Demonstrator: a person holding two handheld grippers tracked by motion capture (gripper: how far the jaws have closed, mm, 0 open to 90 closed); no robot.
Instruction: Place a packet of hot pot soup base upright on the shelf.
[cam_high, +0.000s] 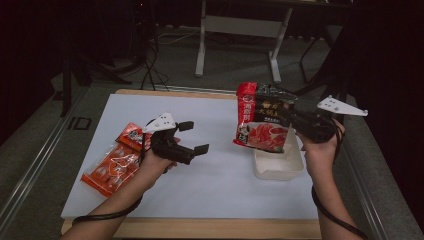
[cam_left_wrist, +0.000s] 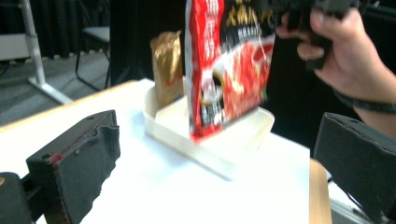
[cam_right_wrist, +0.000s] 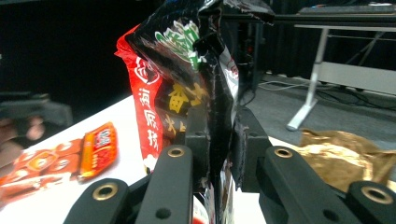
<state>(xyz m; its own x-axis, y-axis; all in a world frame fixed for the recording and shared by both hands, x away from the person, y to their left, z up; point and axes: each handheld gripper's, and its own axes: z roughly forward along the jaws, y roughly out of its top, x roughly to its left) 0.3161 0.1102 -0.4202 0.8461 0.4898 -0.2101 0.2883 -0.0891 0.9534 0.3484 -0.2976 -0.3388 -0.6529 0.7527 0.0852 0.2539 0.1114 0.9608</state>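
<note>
R hand-held gripper (cam_high: 296, 121) is clamping the red-and-black glossy plastic food pouch (cam_high: 262, 117) by its side edge, jaws pinched tight on the film in the right gripper view. The pouch is hanging upright, long axis vertical, bottom edge dangling just over the white rectangular plastic tray (cam_high: 280, 167), not touching it as far as I can tell. In the left gripper view the pouch (cam_left_wrist: 229, 65) is hovering above the tray's near wall (cam_left_wrist: 187, 140), and a crumpled gold foil packet (cam_left_wrist: 167, 65) is already standing in the tray's far end.

L hand-held gripper (cam_high: 192, 136) is empty, jaws standing wide apart, nothing between the pads. It's hovering over the white table (cam_high: 215, 180) mid-left, pointing toward the tray. Just behind it, beside the L wrist, is lying the orange flat plastic multi-pack of small sachets (cam_high: 114, 162), long axis running diagonally, near-left to far-right.

So the key relation: tray is straight below the pouch, and the R hand is nearer by far. Looks to me like a straight lowering is all that's needed.

Count: 1 red-black pouch, 1 gold packet, 1 orange multi-pack, 1 tray, 2 grippers.
</note>
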